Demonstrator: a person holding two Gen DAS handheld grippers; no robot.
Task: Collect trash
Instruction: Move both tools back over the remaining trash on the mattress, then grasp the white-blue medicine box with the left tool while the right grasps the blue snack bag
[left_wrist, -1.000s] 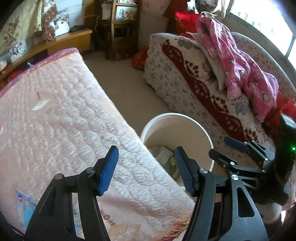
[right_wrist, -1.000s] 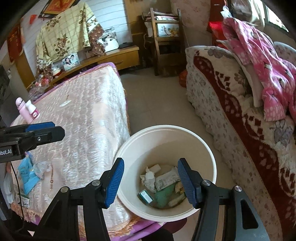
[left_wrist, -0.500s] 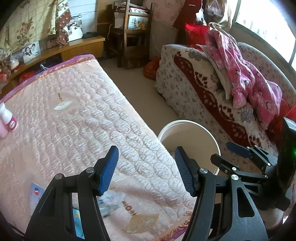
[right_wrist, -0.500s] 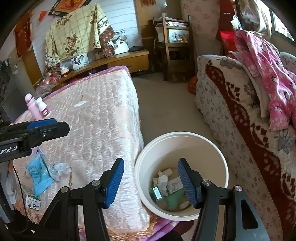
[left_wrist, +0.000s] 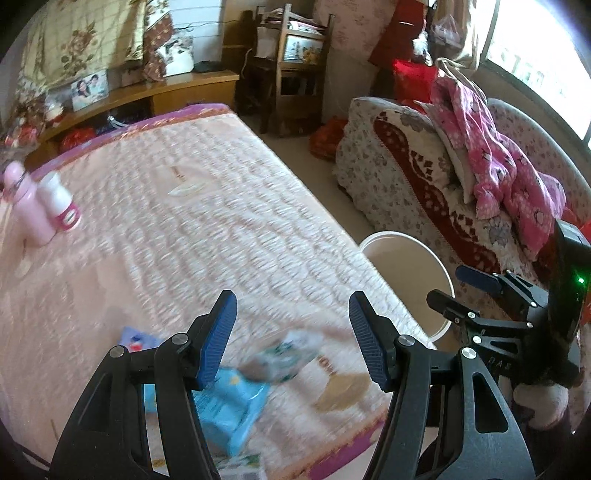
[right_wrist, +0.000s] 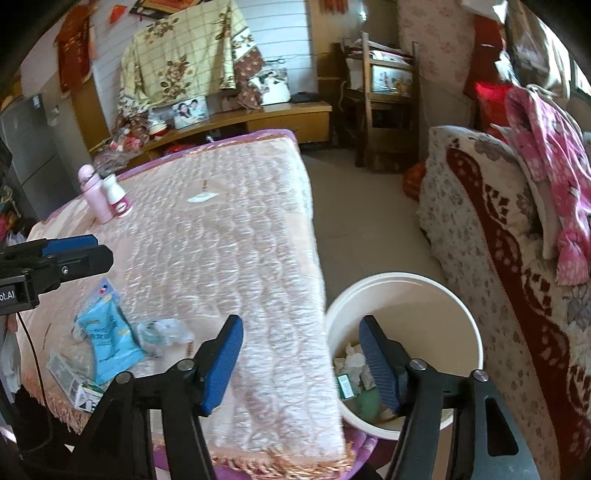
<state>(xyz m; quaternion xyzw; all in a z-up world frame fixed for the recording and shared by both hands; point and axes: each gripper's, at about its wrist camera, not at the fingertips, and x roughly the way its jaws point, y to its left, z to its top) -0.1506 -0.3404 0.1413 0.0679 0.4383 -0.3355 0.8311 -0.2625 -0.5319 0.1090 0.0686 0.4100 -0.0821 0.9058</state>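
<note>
Both views now swung off the white bucket (right_wrist: 404, 295) and back toward the near end of the pink quilted table cover (right_wrist: 221, 240), compared with a second ago, when the bucket filled the centre of the right wrist view; trash in the bucket (crumpled tissue, a small green box, paper scraps) visible at its bottom, so reads as one drop-off done and a return for the next piece. Remaining trash lying in a cluster at the near left corner of the cover: light blue wrapper (right_wrist: 107, 339), crumpled clear plastic (right_wrist: 162, 332) touching its right edge, small carton (right_wrist: 74, 384) at the fringe just below. Same cluster now entering the left wrist view, blurred, with the blue wrapper (left_wrist: 229, 406) low between the fingers and beyond them. Left gripper (left_wrist: 291, 339) part open, nothing between the pads, pitched steeply down over the cover's near edge, closest to the cluster. Right gripper (right_wrist: 303, 362) jaws opening, empty, also pitched down, straddling the cover's edge and the bucket rim; seen from the left view out to the right above the bucket. Pink bottle (right_wrist: 92, 195) and white bottle (right_wrist: 116, 199) upright, touching, at the far left; judged not trash. Next pick likely the wrapper
</note>
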